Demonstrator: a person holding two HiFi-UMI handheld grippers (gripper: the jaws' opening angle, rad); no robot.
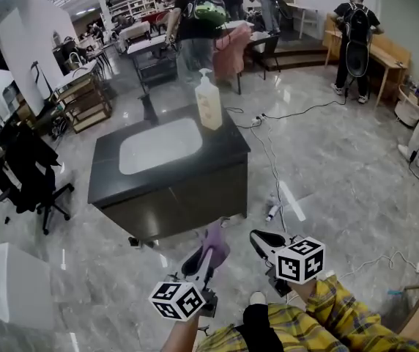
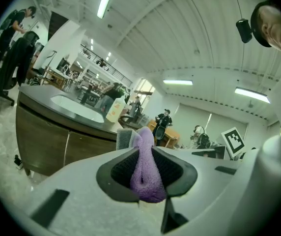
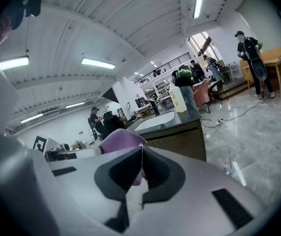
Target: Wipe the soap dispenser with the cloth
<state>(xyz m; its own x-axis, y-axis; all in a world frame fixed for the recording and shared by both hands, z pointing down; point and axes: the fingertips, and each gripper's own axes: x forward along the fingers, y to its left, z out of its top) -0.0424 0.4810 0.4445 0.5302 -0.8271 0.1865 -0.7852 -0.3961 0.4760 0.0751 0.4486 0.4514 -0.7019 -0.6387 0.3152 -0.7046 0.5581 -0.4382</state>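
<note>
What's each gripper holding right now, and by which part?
Left gripper is clamped on a fluffy purple cloth, pinched along a bunched fold, with one end poking past the tips. Right gripper is shut on nothing.

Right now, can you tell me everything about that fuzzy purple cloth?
The fuzzy purple cloth looks soft, like terry or microfibre. It is bunched into a narrow fold and squeezed between the two dark pads of the left claw, with its top end poking out past the tips. It is held in the air above the shiny grey floor, short of the dark sink cabinet. Only that claw touches it.
</note>
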